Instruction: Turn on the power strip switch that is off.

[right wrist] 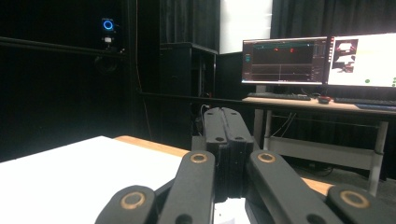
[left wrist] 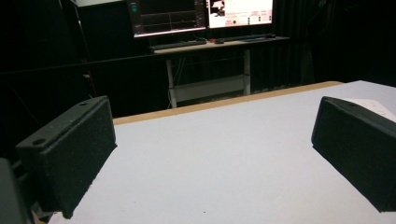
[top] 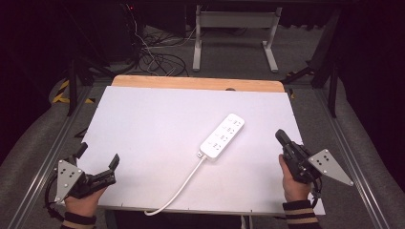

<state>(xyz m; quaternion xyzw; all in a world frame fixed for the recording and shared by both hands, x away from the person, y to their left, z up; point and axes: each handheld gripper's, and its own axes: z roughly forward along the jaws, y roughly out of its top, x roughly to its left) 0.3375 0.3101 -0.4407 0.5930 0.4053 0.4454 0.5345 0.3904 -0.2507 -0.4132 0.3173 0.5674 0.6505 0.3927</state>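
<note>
A white power strip lies slantwise right of the table's middle, its white cable running to the front edge. My left gripper rests at the front left corner, held by a hand, jaws wide open with nothing between them. In the left gripper view its two black pads stand far apart over bare white board, and a corner of the power strip peeks behind the right pad. My right gripper hovers at the table's right edge, right of the strip, jaws shut and empty. The right gripper has its pads pressed together.
The white board covers a wooden table whose far edge shows. Metal rails run along both sides. Beyond stand a desk frame, floor cables, and monitors on a desk.
</note>
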